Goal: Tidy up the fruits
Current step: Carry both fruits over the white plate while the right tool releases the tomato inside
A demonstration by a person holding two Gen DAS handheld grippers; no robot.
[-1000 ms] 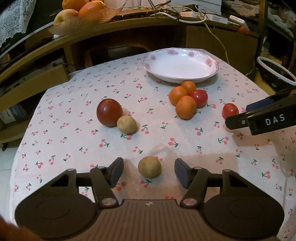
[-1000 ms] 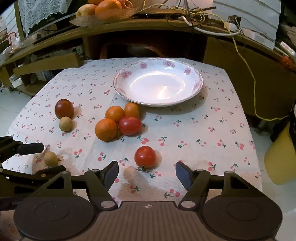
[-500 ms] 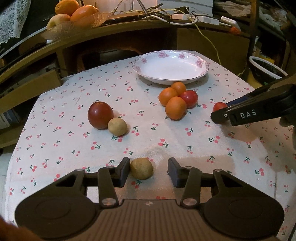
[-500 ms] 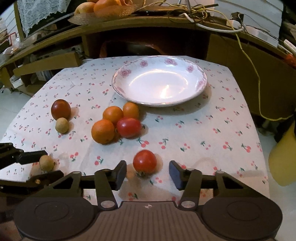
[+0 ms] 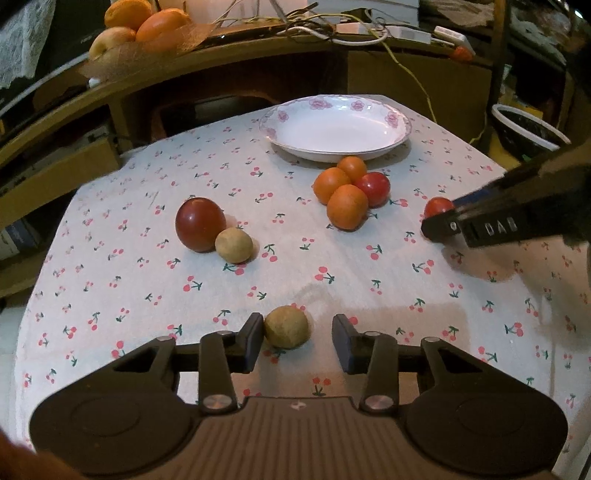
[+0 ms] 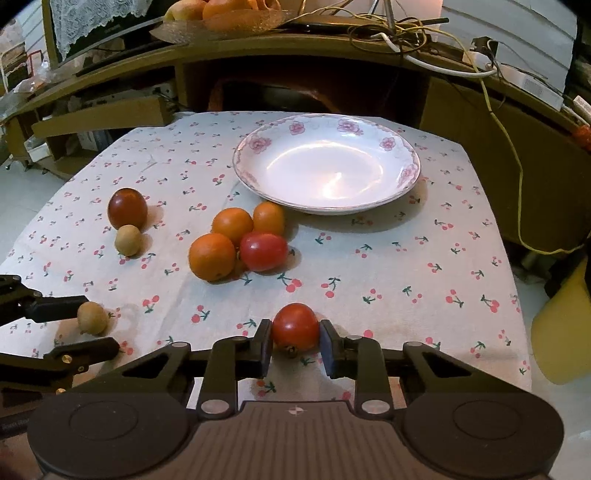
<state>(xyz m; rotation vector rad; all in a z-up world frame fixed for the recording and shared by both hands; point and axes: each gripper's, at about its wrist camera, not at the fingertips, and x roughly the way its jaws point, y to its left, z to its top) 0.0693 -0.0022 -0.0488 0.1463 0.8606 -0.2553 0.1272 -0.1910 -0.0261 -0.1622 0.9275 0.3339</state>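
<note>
My left gripper (image 5: 298,341) is open around a small tan fruit (image 5: 286,326) on the cherry-print cloth; the left pad touches it, the right pad stands apart. My right gripper (image 6: 295,345) is shut on a red tomato (image 6: 295,325), both pads against it, on the cloth. Further off lie three oranges with a red tomato (image 6: 263,251), a dark red fruit (image 5: 200,229) and a second tan fruit (image 5: 234,244). A white flowered plate (image 6: 327,162) stands behind, empty.
The table edge runs close on the right (image 6: 517,332) and left. A wooden shelf (image 5: 221,66) behind the table carries a fruit basket (image 5: 144,33) and cables. A yellow object (image 6: 565,332) stands on the floor at right.
Both grippers have closed in. The right one's jaws have shut onto the red tomato. The left one's jaws have narrowed around the tan fruit, left pad now touching it.
</note>
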